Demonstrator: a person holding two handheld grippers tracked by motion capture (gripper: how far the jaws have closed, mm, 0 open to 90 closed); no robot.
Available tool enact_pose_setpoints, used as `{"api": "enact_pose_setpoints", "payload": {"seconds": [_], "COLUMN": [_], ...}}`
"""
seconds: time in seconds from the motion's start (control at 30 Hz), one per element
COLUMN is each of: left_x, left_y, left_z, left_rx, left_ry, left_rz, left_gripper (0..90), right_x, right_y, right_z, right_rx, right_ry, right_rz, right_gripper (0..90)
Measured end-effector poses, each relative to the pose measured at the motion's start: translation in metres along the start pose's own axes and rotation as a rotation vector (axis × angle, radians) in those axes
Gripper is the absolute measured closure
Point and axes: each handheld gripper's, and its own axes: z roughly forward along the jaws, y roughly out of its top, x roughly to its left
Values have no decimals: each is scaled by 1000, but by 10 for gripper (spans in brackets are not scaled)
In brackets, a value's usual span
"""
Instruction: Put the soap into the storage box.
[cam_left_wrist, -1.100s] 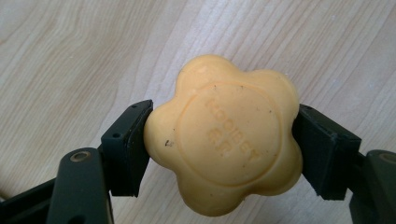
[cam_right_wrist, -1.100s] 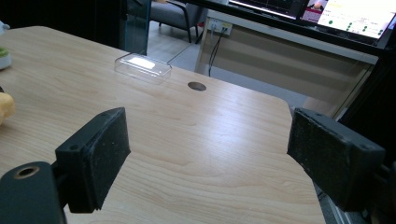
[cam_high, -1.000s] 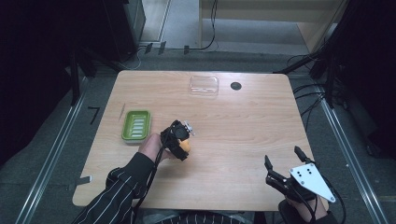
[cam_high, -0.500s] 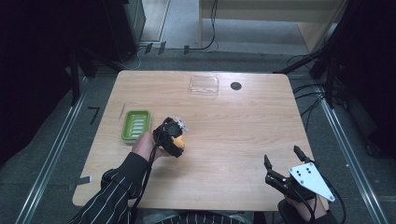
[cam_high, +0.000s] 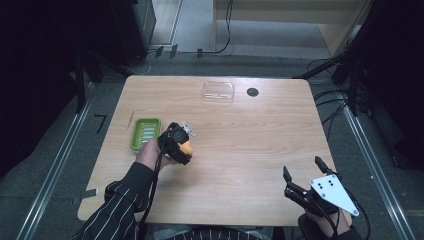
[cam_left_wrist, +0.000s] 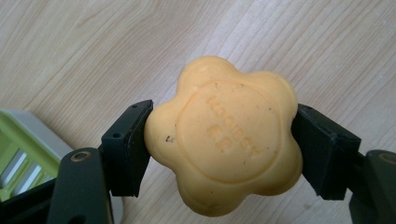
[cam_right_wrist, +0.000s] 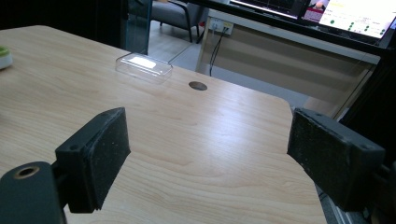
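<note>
An orange flower-shaped soap (cam_left_wrist: 224, 135) sits pinched between both pads of my left gripper (cam_left_wrist: 219, 154), held above the wood. In the high view that left gripper (cam_high: 180, 145) is shut on the soap (cam_high: 186, 148) just right of a green soap dish (cam_high: 145, 133); the dish's corner (cam_left_wrist: 18, 154) also appears in the left gripper view. My right gripper (cam_high: 302, 175) rests at the table's front right corner, jaws wide apart with nothing between them. In the right gripper view its pads (cam_right_wrist: 100, 154) frame bare wood.
A clear plastic lid (cam_high: 218, 91) lies at the far middle of the table, with a small dark round hole (cam_high: 252, 92) beside it. The lid (cam_right_wrist: 144, 65) and hole (cam_right_wrist: 198, 86) also appear in the right gripper view. Cables hang off the table's right side.
My left gripper has carried the soap a little to the left, closer to the green dish. The right gripper has stayed put.
</note>
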Motion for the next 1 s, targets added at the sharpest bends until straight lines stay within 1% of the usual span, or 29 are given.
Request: {"api": "enact_pose_setpoints", "payload": {"seconds": [0.17,0.2,0.23,0.53,0.67,0.8,0.93,1.0], "left_x": [9,11,12,22,26,32,37,41], "left_y": [-6,-7,-8,-12,-14,-17,-20,-22], "left_z": [-4,-4,-5,-8,-9,-10,-11,-12], "left_rx": [-9,-18,-19,-43,-56,-58,-75,-75], "left_ry": [13,18,21,38,52,59,74,80], "left_rz": [-25,-33,-36,-72,-85,-100,-123,-128], "left_gripper": [276,276,276,276,276,276,276,276], "right_x": [0,0,1,1,1,1,1,1], "right_y": [0,0,1,1,1,1,1,1], "right_z": [-1,-1,0,0,0,0,0,0], "right_rx": [-5,-3,-5,-4,-5,-6,-5,-5], "right_ry": [-3,-4,-2,-2,-3,-3,-2,-2], "right_rz": [-1,0,-6,-8,-7,-6,-7,-8], "right_gripper": [133,133,133,133,133,133,133,133]}}
